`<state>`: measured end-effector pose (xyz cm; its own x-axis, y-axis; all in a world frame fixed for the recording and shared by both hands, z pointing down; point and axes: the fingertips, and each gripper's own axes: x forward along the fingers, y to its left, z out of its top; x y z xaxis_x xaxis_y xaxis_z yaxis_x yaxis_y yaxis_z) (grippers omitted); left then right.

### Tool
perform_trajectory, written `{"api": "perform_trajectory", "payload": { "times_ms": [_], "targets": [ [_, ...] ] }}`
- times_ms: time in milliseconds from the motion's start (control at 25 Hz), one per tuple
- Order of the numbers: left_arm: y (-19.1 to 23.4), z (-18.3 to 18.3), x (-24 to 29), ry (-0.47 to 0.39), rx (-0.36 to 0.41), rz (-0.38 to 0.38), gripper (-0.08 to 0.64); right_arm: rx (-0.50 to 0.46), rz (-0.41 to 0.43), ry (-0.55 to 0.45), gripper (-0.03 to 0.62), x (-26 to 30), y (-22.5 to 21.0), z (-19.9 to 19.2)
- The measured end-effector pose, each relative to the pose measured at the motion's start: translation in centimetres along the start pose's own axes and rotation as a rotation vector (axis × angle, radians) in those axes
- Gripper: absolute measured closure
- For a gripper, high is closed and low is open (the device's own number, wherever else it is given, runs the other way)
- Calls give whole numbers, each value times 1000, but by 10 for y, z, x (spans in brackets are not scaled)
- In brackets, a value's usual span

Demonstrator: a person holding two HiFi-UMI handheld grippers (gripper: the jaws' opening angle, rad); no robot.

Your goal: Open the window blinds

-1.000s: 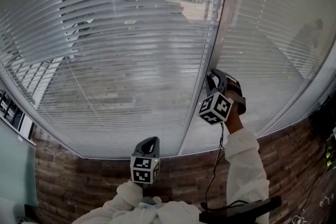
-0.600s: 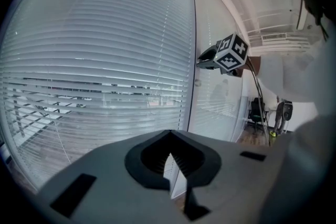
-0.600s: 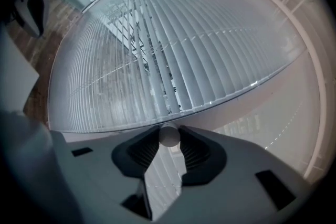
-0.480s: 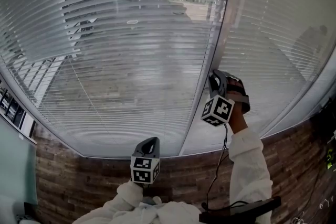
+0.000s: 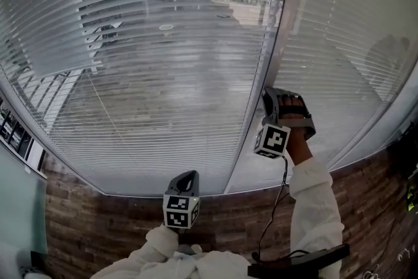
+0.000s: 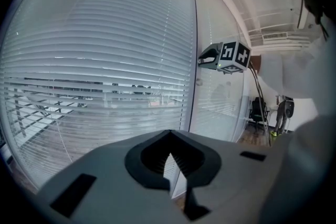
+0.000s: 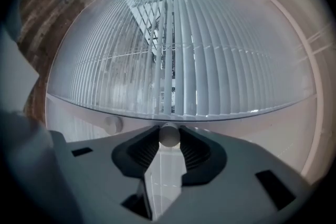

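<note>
White slatted blinds (image 5: pixel 150 68) cover the big left pane, and a second set (image 5: pixel 346 29) covers the right pane. The left slats are tilted partly open, with the street showing through. My right gripper (image 5: pixel 268 95) is raised at the mullion (image 5: pixel 282 42) between the panes. In the right gripper view it (image 7: pixel 169 132) is shut on the round white end of the blind's tilt wand (image 7: pixel 169 136). It also appears in the left gripper view (image 6: pixel 210 57). My left gripper (image 5: pixel 188 176) stays low by the sill, jaws shut and empty (image 6: pixel 170 134).
A brick-patterned wall (image 5: pixel 91 225) runs under the window sill. A black cable (image 5: pixel 273 206) hangs from the right gripper down to a dark device (image 5: pixel 300 266). An office chair (image 6: pixel 257 110) stands far off to the right of the glass.
The right gripper has rolled on the spot around the wand, and its marker cube swung lower and to the right. The left gripper has not moved.
</note>
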<state>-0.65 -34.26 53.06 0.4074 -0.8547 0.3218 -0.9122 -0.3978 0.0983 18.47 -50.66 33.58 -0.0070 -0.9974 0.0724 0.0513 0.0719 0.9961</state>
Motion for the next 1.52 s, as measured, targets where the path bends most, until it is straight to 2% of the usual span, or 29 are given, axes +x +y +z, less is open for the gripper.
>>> {"api": "perform_trajectory", "payload": {
  "times_ms": [160, 360, 640, 800, 960, 1080, 1160, 1360, 1440, 1520],
  "targets": [
    [2, -1, 0, -1, -2, 2, 561, -71, -13, -2, 462, -1, 0, 2],
    [4, -1, 2, 2, 0, -2, 561, -56, -7, 10, 462, 1, 2, 0],
    [5, 0, 2, 3, 3, -4, 561, 71, -3, 4, 462, 2, 0, 0],
    [7, 1, 0, 3, 7, -3, 561, 196, -2, -24, 457, -4, -2, -3],
    [7, 2, -4, -5, 8, -1, 561, 414, -26, -59, 440, -20, -12, -9],
    [7, 6, -6, -11, 11, 0, 561, 659, -95, -110, 442, -43, -31, -15],
    [4, 11, -7, -22, 11, -3, 561, 850, -98, -164, 442, -61, -36, -15],
    [-14, 31, -16, -85, 6, -29, 561, 1336, 20, -275, 448, -95, -3, -6],
    [-22, 38, -21, -109, 2, -41, 561, 1463, 73, -284, 462, -105, 21, 5],
    [-30, 42, -26, -126, 1, -51, 561, 1517, 114, -273, 478, -115, 47, 20]
  ]
}}
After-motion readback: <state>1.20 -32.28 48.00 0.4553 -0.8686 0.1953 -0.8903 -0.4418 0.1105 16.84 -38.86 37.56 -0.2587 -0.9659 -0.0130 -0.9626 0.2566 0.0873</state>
